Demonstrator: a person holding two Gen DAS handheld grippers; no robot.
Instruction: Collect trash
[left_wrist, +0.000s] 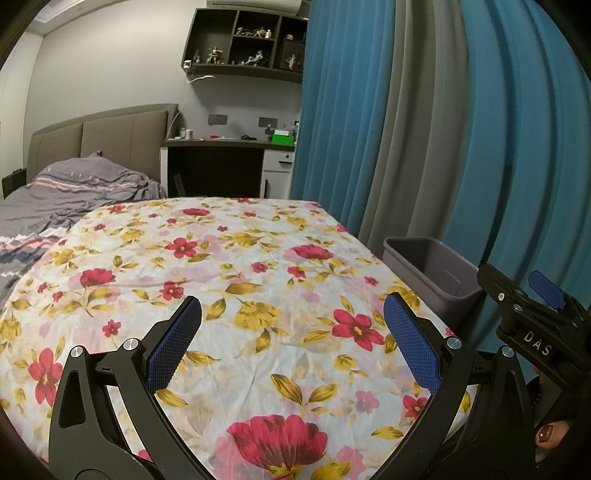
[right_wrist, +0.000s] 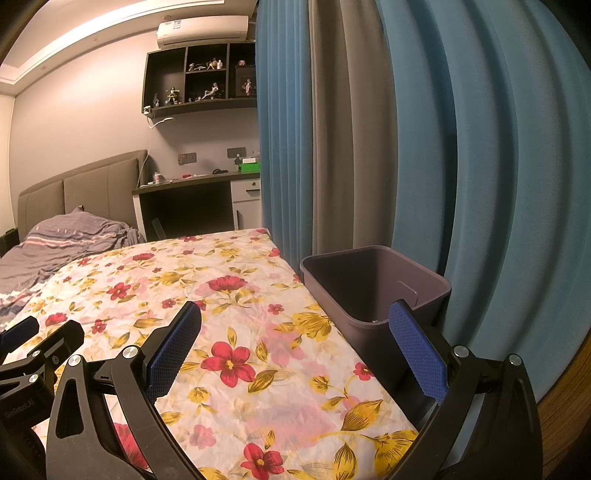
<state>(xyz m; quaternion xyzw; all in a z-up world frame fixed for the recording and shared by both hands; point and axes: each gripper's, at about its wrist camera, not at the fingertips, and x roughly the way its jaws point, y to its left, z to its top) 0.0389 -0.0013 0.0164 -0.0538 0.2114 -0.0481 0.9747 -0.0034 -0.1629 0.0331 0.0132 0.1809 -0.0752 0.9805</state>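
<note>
A grey plastic bin (right_wrist: 373, 291) stands off the right edge of the floral-clothed table (right_wrist: 229, 317), against the curtain; a small pale scrap shows at its bottom. The bin (left_wrist: 432, 273) also appears at the right in the left wrist view. My left gripper (left_wrist: 291, 314) hovers open over the floral cloth (left_wrist: 221, 295) with nothing between its blue pads. My right gripper (right_wrist: 295, 325) is open too, its right finger in front of the bin's near wall. The right gripper (left_wrist: 532, 306) shows at the right edge of the left wrist view. No loose trash shows on the cloth.
Blue and grey curtains (right_wrist: 406, 147) hang close behind the bin. A bed with a grey duvet (left_wrist: 55, 199) lies left of the table. A dark desk (left_wrist: 221, 162) and wall shelves with figurines (left_wrist: 247, 44) stand at the back. A fingertip (left_wrist: 550, 432) shows low right.
</note>
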